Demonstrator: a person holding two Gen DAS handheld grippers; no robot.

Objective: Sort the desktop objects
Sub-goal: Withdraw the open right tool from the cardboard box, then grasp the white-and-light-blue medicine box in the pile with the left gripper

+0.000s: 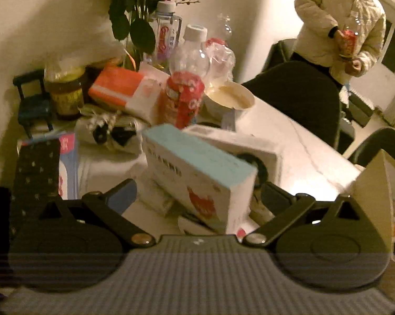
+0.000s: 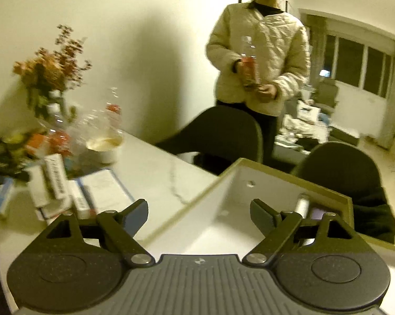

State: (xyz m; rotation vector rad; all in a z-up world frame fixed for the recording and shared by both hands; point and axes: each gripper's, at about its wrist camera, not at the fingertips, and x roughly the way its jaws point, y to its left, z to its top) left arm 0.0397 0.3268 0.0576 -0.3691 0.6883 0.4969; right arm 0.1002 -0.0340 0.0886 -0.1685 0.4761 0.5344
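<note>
Cluttered table (image 1: 302, 141) is shown at frame centre, where the blue-topped box (image 1: 200, 173), seemingly unclamped between the spread left gripper (image 1: 197, 197), could be toppled, while the right gripper (image 2: 198, 214) is held agape.

White table (image 1: 302, 141) under boxes (image 1: 197, 176), bottles (image 1: 184, 97), bowl (image 1: 231, 99)

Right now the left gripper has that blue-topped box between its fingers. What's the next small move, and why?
Probably close the left gripper on the blue-topped box. The box lies tilted between the open fingers, resting on other small boxes, so it is framed but apparently not yet clamped. The right gripper hangs open over the white bin, which looks like the drop spot once the box is held.
</note>
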